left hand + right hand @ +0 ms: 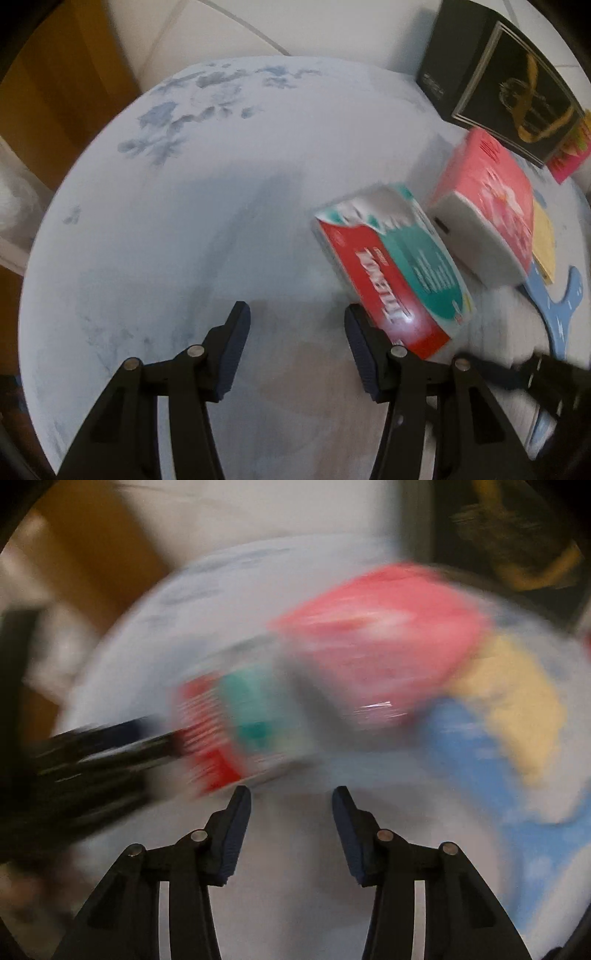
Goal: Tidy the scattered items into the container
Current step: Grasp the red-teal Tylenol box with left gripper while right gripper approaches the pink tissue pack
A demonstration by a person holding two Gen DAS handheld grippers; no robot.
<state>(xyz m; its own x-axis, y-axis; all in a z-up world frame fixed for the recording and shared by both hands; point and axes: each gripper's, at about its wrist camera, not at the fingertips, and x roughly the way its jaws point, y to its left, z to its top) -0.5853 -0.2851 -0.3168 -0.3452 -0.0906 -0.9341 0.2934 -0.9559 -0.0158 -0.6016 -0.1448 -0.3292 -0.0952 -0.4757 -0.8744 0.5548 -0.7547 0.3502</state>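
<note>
The left tool (297, 317) is hanging steeply over a round worktop (184, 221) covered in pale blue cloth with a faint floral print, its dark blue pads standing moderately apart with only bare cloth between them. The red, teal and white toothpaste carton (395, 269) is lying just outside the right-hand pad, seemingly touching or overlapping it, so it is not being gripped; it looks as if the tool is lined up beside the carton rather than around it. The right tool (291, 797) is likewise parted to a narrowish gap and holding nothing.

The scattered things are crowding the worktop's right edge. A pink and white soft tissue pack (487, 206) is lying just beyond the carton, partly over a pale yellow flat item (543, 236), with a blue flat plastic piece (561, 306) nearer the rim. A black box with gold trim and a gold figure (498, 77) is standing at the far right edge, probably the container, though its opening is not showing, so that is a guess.

The right wrist view is smeared by motion: the carton, pack, yellow and blue shapes are reading only as colour patches. A pink and yellow scrap (570, 155) beside the black box is cut off and unidentifiable. A dark shape at the lower right of the left wrist view is likely the other tool, too blurred to confirm
</note>
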